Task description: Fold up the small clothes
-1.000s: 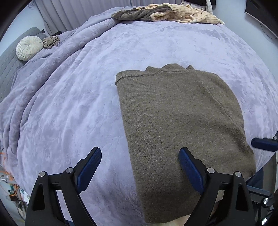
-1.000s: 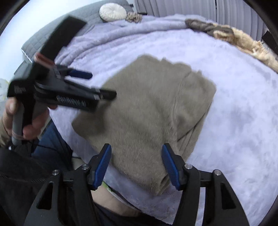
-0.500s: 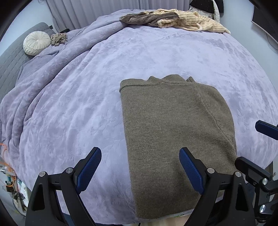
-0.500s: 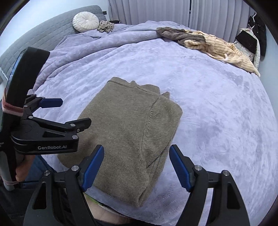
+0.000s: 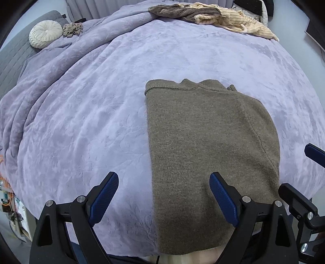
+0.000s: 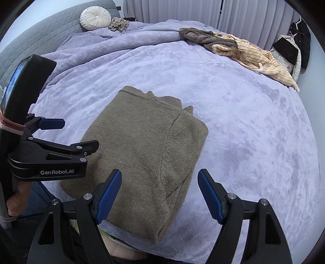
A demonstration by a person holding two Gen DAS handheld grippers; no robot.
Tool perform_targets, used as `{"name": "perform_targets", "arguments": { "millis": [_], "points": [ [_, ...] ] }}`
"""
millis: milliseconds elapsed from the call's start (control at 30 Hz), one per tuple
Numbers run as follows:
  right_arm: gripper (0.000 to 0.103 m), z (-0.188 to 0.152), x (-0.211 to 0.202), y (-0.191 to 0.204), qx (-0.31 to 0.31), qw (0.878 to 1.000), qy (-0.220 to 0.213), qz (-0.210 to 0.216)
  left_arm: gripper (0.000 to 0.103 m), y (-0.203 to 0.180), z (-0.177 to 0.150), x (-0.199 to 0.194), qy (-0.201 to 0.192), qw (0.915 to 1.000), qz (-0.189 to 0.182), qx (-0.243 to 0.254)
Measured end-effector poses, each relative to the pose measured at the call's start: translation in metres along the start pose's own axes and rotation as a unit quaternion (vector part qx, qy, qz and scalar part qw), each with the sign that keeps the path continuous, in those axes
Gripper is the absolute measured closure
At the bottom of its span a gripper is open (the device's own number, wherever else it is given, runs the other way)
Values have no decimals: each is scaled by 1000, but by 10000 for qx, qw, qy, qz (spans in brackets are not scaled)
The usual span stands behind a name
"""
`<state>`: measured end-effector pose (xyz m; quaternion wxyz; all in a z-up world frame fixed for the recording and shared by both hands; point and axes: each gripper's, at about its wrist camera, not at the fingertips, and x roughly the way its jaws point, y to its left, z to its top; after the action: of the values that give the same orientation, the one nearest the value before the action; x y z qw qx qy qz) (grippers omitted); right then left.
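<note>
A folded olive-brown knit sweater lies flat on the lavender bedspread, its near end at the bed's front edge. It also shows in the right wrist view. My left gripper is open and empty, raised over the sweater's near left edge. My right gripper is open and empty, raised over the sweater's near right corner. The left gripper also shows in the right wrist view, to the sweater's left. One right finger shows at the left wrist view's right edge.
A heap of brown and cream striped clothes lies at the bed's far right. A round white cushion and a small crumpled cloth sit by the grey headboard. Dark garments hang at the far right.
Both grippers have risen and drawn back from the sweater, which lies still. The right gripper's jaws have opened wider.
</note>
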<state>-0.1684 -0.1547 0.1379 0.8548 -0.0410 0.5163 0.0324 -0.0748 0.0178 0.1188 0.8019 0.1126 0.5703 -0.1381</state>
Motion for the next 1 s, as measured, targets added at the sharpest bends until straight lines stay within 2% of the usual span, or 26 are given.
{"name": "perform_targets", "arguments": {
  "millis": [167,400,500,1000],
  "points": [
    [23,4,2,2,-8,9999,73,-100,11,5,3,3,65,9999,-83,-76],
    [23,7,7,3,4,9997,246,-77,11,7,6,7,160,9998,55,-103],
    [23,8,9,5,17,9995,303,-77,11,9,7,9,219,9996,-70,-132],
    [23,15,4,14,-54,9995,278,-125,11,13,9,5,110,9995,-244,-162]
  ]
}}
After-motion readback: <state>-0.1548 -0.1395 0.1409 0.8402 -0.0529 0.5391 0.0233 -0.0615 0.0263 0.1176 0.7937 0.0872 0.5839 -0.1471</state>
